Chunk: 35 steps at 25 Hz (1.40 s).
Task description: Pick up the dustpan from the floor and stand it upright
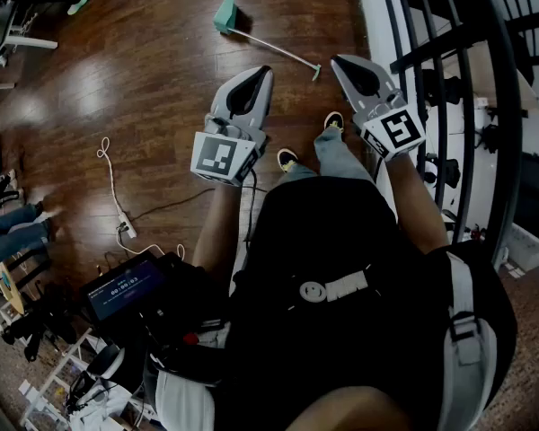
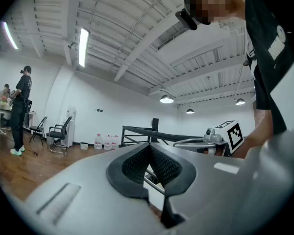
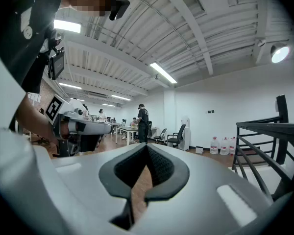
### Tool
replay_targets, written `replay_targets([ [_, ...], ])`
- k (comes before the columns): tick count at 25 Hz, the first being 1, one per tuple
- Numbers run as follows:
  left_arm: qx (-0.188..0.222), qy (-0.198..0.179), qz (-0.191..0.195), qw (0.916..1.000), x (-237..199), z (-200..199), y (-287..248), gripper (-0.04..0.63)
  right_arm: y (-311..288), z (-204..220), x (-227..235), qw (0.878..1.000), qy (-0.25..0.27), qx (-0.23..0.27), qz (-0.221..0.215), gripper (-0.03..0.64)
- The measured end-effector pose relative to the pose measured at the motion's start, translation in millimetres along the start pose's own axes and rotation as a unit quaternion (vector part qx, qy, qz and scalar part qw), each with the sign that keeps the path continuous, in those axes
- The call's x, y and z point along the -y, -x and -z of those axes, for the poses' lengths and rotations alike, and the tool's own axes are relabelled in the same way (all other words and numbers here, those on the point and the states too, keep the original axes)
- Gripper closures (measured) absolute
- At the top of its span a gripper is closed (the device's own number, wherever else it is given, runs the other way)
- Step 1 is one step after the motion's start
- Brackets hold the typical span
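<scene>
Left tool [image 1: 260,72]: closed, empty | right tool [image 1: 340,61]: closed, empty | dustpan [image 1: 225,13]: lying well ahead of both

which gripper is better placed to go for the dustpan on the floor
Right, probably. In the head view the dustpan lies with its handle end nearest the right gripper; the left gripper points nearer mid-handle. Both are shut and empty, so either must open first.

Dark glossy wood floor [image 1: 162,70], black metal railing [image 1: 506,115] over at 3 o'clock, white walls [image 3: 225,97], strip lights [image 2: 83,45] on a ribbed ceiling [image 2: 137,23].
</scene>
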<state>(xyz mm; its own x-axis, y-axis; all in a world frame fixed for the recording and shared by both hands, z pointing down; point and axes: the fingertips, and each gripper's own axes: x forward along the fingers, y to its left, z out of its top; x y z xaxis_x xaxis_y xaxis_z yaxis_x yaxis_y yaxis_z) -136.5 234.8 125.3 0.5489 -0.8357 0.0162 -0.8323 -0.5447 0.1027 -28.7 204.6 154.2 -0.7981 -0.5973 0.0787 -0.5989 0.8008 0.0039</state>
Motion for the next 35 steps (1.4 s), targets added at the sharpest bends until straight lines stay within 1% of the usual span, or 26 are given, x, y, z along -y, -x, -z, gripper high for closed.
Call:
replay_targets([
  [4,-0.005,-0.005,0.006,1.0000,4,0,-13,0.578,1,-4,15,1.000,-0.005,0.005,0.008,0.615],
  [8,-0.020,-0.010,0.015,0.9996,17,11,-57,0.578,5,10,58,1.000,-0.016,0.013,0.006,0.615],
  [10,-0.033,-0.018,0.016,0.9992,18,19,-85,0.578,3,19,86,0.999,-0.029,0.015,0.008,0.615],
  [12,-0.043,-0.021,0.015,0.9988,11,23,-113,0.578,-4,24,113,0.999,-0.038,0.010,0.016,0.615],
  [15,-0.062,-0.017,0.022,0.9977,-5,19,-166,0.578,-26,20,151,0.999,-0.037,0.014,0.009,0.615],
  [18,-0.063,-0.025,0.033,0.9971,-25,20,-243,0.578,-57,28,212,0.999,-0.049,0.017,-0.002,0.615],
  [20,-0.058,-0.027,0.044,0.9970,-32,15,-276,0.578,-67,28,240,0.998,-0.063,0.018,0.001,0.615],
  [22,-0.060,-0.038,0.061,0.9956,-27,11,-283,0.578,-63,24,244,0.998,-0.065,0.016,0.003,0.615],
  [24,-0.068,-0.062,0.083,0.9922,-20,11,-281,0.578,-59,20,241,0.998,-0.065,0.013,0.004,0.615],
  [26,-0.091,-0.094,0.122,0.9839,-10,19,-280,0.578,-52,16,239,0.997,-0.071,0.007,0.006,0.615],
  [28,-0.122,-0.112,0.167,0.9719,0,35,-285,0.578,-45,18,243,0.997,-0.079,-0.006,0.012,0.615],
  [30,-0.148,-0.119,0.206,0.9599,-11,68,-301,0.578,-56,37,257,0.996,-0.083,-0.027,0.020,0.615],
  [31,-0.162,-0.128,0.224,0.9524,-27,95,-313,0.578,-73,56,268,0.996,-0.083,-0.038,0.023,0.615],
  [32,-0.179,-0.144,0.244,0.9424,-47,127,-325,0.578,-93,79,278,0.995,-0.084,-0.050,0.026,0.615],
  [34,-0.221,-0.173,0.287,0.9160,-76,191,-336,0.578,-120,117,290,0.993,-0.080,-0.076,0.034,0.615],
  [35,-0.239,-0.177,0.309,0.9032,-80,213,-335,0.578,-122,127,289,0.993,-0.073,-0.088,0.040,0.615],
])
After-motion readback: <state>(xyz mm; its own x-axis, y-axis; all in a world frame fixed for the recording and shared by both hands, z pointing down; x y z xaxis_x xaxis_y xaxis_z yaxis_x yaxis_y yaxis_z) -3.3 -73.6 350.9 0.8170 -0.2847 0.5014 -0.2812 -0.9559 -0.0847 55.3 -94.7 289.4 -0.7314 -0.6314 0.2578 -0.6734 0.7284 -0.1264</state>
